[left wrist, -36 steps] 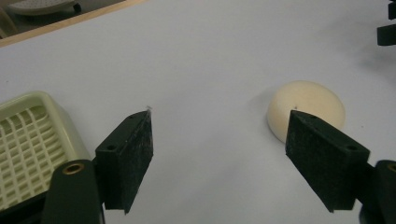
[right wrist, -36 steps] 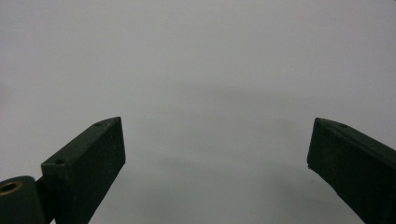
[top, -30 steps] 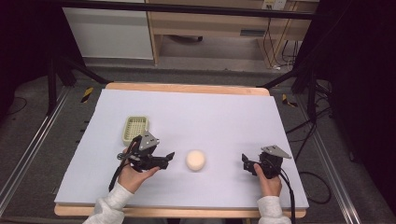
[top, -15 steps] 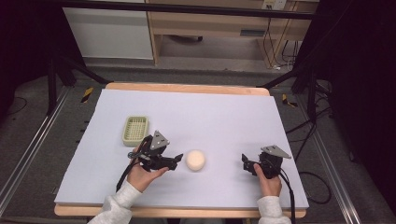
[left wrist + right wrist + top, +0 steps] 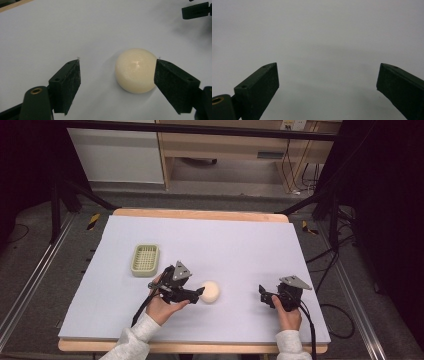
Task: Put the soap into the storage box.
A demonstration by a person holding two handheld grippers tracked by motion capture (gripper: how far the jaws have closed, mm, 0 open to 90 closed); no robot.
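Cream ball (image 5: 210,291) sits on the white table (image 5: 240,245), lower centre of the high view, right of the left gripper (image 5: 199,292). It's round, so no long axis or heading to report; slightly flattened at its base in the left gripper view. Left gripper (image 5: 117,77) jaws are apart: one pad touches or nearly touches the ball's side, the other stands well clear. Right gripper (image 5: 262,292) at lower right, well apart from the ball, jaws spread over bare table. Green basket (image 5: 145,259) lies up-left of the left gripper.
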